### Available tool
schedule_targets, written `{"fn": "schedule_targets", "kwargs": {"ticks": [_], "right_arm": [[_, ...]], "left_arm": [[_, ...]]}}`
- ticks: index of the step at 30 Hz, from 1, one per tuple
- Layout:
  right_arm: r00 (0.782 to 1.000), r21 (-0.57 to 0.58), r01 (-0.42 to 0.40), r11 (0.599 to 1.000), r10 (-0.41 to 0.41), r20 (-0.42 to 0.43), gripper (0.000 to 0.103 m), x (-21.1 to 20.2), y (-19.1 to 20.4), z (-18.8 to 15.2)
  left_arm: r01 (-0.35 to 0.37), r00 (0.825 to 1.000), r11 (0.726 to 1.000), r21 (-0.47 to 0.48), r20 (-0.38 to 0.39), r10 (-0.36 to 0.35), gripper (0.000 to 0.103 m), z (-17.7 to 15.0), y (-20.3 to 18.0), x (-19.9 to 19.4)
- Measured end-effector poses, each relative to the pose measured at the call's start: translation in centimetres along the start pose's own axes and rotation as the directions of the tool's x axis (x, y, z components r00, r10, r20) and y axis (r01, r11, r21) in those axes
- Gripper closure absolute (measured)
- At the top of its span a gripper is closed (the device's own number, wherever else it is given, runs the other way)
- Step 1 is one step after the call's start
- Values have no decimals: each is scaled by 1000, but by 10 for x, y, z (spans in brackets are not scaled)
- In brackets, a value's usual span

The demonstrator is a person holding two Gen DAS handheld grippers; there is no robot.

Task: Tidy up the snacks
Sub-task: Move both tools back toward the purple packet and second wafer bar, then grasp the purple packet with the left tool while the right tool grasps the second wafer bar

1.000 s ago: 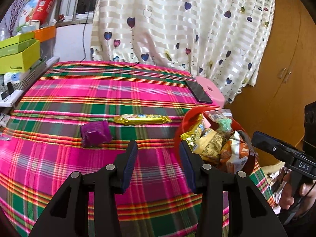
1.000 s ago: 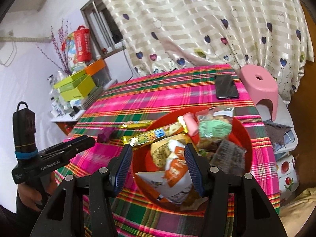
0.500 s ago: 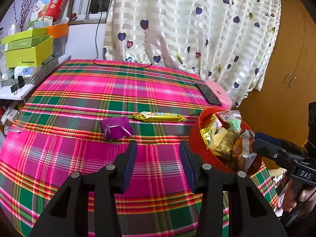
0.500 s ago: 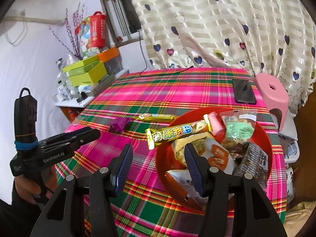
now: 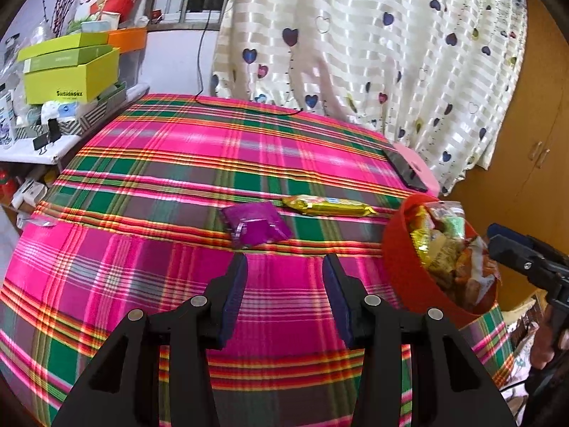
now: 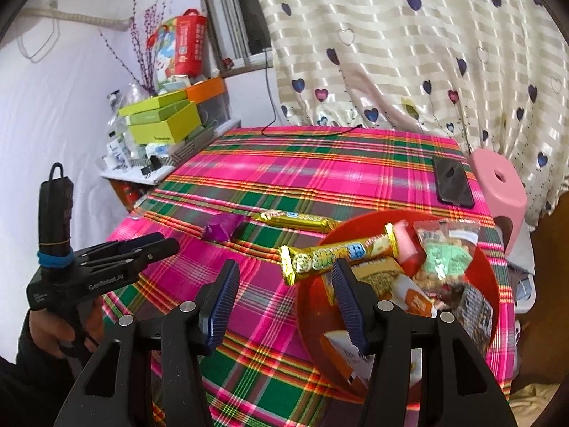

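A red bowl [image 5: 402, 270] [image 6: 313, 306] heaped with several snack packets stands at the right side of the plaid-covered table [image 5: 177, 163]. One gold bar [image 6: 338, 254] lies over the bowl's rim. A purple packet [image 5: 254, 224] [image 6: 220, 227] and a second gold bar [image 5: 329, 206] [image 6: 295, 219] lie on the cloth left of the bowl. My left gripper [image 5: 282, 274] hangs open over the cloth, just short of the purple packet, with nothing between its fingers. My right gripper [image 6: 284, 284] is open and empty at the bowl's left rim.
A black phone [image 6: 453, 181] lies at the table's far right edge beside a pink stool [image 6: 498, 181]. Green boxes [image 5: 71, 71] and clutter fill a shelf at the left. A heart-print curtain [image 5: 373, 53] hangs behind, with a wooden cabinet [image 5: 533, 142] at the right.
Both grippers have shifted left across the table. In the left view the purple packet now lies ahead of the fingers and the bowl has slid right. Neither opening has changed.
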State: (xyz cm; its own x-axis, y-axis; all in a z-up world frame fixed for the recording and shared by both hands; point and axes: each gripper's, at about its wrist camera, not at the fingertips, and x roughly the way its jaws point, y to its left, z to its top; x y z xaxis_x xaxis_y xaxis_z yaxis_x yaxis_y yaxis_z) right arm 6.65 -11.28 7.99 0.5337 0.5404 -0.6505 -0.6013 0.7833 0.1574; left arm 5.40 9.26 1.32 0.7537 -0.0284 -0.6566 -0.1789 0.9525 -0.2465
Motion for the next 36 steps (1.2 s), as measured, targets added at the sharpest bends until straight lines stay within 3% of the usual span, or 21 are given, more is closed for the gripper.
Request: {"fn": "schedule_targets", "kwargs": {"ticks": [9, 14, 16, 20, 25, 28, 36], "right_arm": [[999, -95, -14, 995, 10, -42, 49, 26, 5, 26], [995, -196, -15, 981, -5, -103, 49, 51, 7, 44], [991, -226, -39, 973, 7, -137, 49, 64, 6, 51], [977, -312, -42, 949, -26, -212, 49, 95, 2, 62], [946, -395, -101, 913, -35, -323, 49, 136, -1, 73], [920, -430, -144, 891, -39, -389, 49, 161, -2, 78], [837, -445, -217, 869, -69, -543, 49, 220, -9, 75]], "left_arm": [[-3, 1000, 998, 56, -24, 5, 58, 14, 16, 20], [14, 1000, 988, 156, -29, -10, 57, 29, 19, 37], [41, 999, 978, 206, -42, -33, 49, 34, 20, 45], [85, 995, 955, 283, -82, -64, 47, 41, 24, 65], [129, 987, 927, 353, -132, -87, 47, 47, 28, 83], [171, 980, 896, 411, -167, -110, 45, 50, 27, 91], [264, 955, 842, 471, -252, -158, 40, 54, 25, 111]]}}
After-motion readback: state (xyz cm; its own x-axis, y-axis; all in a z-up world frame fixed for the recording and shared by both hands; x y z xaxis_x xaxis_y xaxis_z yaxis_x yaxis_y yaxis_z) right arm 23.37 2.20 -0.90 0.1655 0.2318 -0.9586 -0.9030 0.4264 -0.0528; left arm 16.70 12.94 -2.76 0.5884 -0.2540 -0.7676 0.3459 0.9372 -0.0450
